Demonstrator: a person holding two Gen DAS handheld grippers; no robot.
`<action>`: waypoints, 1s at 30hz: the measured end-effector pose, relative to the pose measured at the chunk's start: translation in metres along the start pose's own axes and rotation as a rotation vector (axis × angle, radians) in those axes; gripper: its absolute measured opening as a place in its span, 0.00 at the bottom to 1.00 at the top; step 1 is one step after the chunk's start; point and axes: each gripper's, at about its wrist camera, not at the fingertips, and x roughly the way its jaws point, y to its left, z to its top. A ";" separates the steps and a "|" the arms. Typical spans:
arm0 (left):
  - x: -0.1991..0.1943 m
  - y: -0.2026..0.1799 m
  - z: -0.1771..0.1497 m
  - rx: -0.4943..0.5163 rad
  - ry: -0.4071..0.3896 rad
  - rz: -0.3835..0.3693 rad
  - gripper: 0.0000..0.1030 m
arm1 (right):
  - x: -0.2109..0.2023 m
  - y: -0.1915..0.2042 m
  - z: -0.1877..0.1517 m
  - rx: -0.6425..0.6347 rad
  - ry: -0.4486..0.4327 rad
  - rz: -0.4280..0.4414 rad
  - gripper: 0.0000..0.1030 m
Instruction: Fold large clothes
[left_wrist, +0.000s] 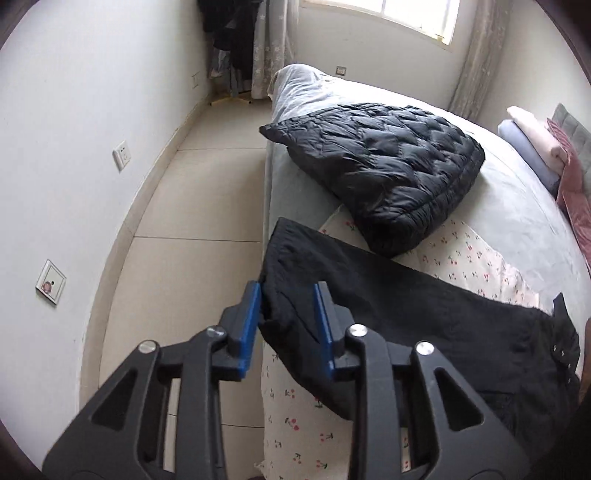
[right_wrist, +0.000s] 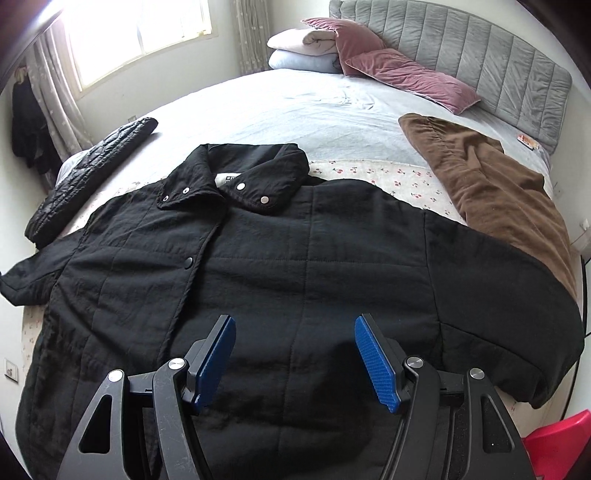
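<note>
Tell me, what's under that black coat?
Under the coat lies a cherry-print sheet, showing past the collar and sleeves, on the grey bed. Whatever lies beneath the coat's middle is covered.

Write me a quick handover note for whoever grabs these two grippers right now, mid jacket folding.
Left gripper: open, its fingers either side of the sleeve cuff at the bed edge, not yet clamped.
Right gripper: open, empty, above the lower front of the black jacket.
Jacket lies spread flat, front up, on the cherry-print sheet, collar toward the headboard, both sleeves out.
Black quilted jacket already sits folded to the left; brown garment lies loose to the right.
Done: the quilted one. Left: no fold made on this jacket yet, then probably the brown one.
</note>
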 end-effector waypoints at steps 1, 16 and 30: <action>-0.009 -0.009 -0.010 0.049 -0.017 -0.015 0.55 | -0.006 -0.008 -0.005 0.011 0.006 0.010 0.66; -0.117 -0.071 -0.224 0.631 0.389 -0.580 0.69 | -0.076 -0.116 -0.177 0.218 0.152 0.122 0.72; -0.136 -0.006 -0.315 0.490 0.705 -0.742 0.34 | -0.068 -0.133 -0.311 0.407 0.357 0.414 0.25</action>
